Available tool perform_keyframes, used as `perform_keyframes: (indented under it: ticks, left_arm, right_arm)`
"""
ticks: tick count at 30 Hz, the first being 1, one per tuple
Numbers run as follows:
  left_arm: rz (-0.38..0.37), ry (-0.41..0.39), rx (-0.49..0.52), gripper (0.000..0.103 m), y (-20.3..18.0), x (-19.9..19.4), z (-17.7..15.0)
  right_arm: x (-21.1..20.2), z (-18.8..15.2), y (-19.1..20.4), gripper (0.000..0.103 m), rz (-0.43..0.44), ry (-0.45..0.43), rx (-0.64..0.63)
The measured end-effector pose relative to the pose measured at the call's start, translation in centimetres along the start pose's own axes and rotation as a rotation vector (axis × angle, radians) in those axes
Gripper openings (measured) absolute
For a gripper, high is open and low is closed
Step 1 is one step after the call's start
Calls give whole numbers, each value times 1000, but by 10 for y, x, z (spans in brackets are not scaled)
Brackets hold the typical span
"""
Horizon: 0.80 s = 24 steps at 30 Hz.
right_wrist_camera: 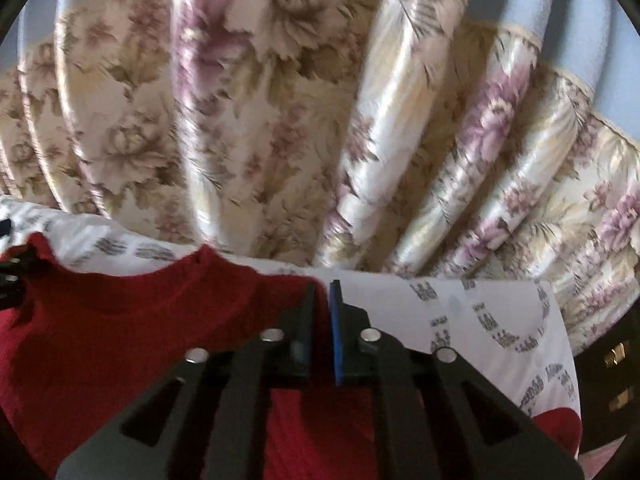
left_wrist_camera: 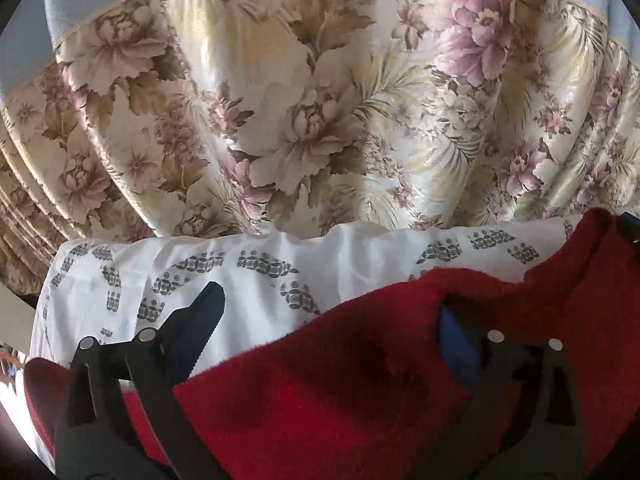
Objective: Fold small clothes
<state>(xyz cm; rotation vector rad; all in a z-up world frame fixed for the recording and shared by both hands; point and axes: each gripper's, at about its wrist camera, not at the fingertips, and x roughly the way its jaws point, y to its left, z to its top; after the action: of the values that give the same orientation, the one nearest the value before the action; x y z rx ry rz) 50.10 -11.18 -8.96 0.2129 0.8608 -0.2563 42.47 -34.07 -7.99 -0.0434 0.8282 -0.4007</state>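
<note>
Red knit garment lies across the white patterned sheet, its near part filling the bottom of both views, neckline curve facing the floral curtain at the back. Left gripper: jaws spread wide, left finger bare over the sheet, right finger w/ blue pad tucked under a raised fold of the red fabric, so open w/ cloth draped over one side, not pinched. Right gripper: fingers drawn nearly together at the garment's right shoulder edge, thin sliver of red showing between them; view's motion-blurred, so probably clamped on the knit but can't say for sure. At far left of the right wrist view, the other gripper's dark tip sits at the garment's opposite shoulder. Dark furniture w/ brass-looking fittings sits at the right edge beyond the sheet.
</note>
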Motion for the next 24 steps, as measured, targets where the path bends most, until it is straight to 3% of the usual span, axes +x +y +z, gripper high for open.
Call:
perform_keyframes:
  ticks: [1,2,6,9,12,17,21,24]
  left_arm:
    - [0,-4,5,99,1,-3,1]
    - [-1,-11,2,100,4,-9,4]
    - [-70,18,-33,100,20,-26,12]
    - [-39,2,51,100,26,-50,8]
    - [-62,7,145,100,29,-61,-7]
    - [-28,-30,220,100,23,-56,-16]
    - [-41,-28,168,100,19,-46,-16]
    - [-35,-41,171,100,17,-41,-17]
  right_arm:
    - [2,-2,-3,41,-25,4,9]
    - [2,-3,-5,47,-45,-4,19]
    - [-7,-2,-21,50,-39,-18,62]
    - [-36,-3,-30,55,-11,-63,77]
    - [-71,-6,-29,65,-3,-138,41]
    - [-83,-5,-24,65,55,-138,34]
    - [-45,-9,-5,65,191,-35,-9]
    - [1,-15,15,63,291,101,-62]
